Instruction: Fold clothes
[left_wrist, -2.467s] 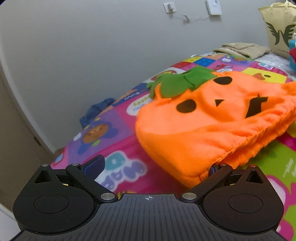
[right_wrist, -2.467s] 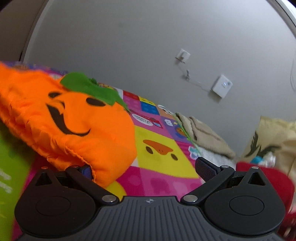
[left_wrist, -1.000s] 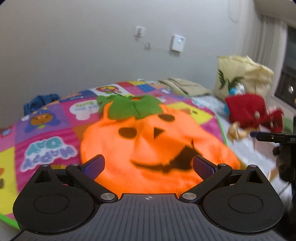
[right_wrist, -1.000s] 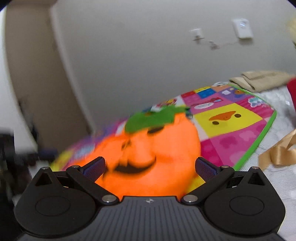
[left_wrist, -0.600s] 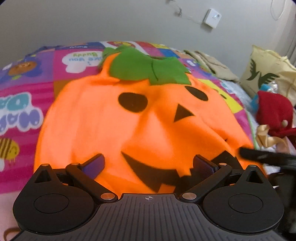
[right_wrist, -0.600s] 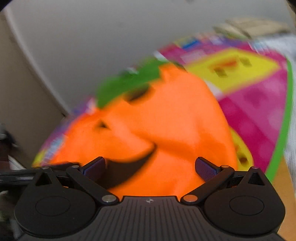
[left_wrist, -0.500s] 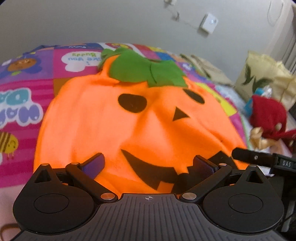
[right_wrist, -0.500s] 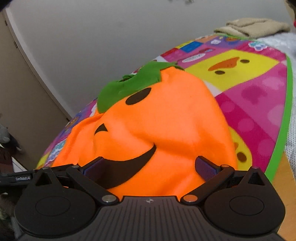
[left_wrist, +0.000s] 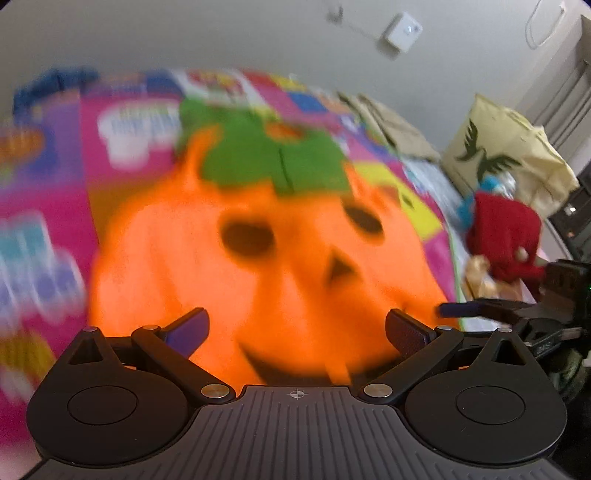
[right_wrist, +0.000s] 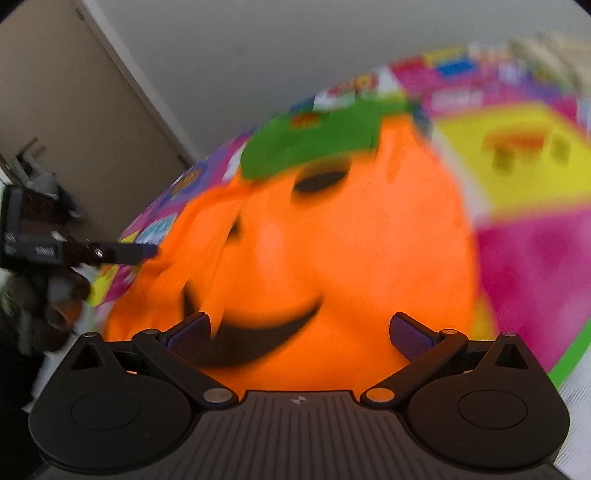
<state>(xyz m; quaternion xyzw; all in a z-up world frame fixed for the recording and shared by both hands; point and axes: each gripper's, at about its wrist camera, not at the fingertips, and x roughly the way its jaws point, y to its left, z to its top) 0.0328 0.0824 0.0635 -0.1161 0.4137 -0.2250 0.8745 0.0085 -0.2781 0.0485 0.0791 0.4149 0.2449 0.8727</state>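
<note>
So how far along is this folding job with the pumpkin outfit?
Barely started, it seems. The orange pumpkin costume lies spread face up on the colourful mat, with no fold visible. Both the left gripper and the right gripper hang open over its lower edge, holding nothing. Gripping that edge and all the folding are left. A tan pile sits farther back.

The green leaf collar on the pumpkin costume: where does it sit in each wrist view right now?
Left wrist: green leaf collar upper centre, above both black eyes.
Right wrist: green leaf collar upper centre-left, above the one visible eye.
Shared landmark: the pumpkin costume's black smile, just ahead of each gripper.
</note>
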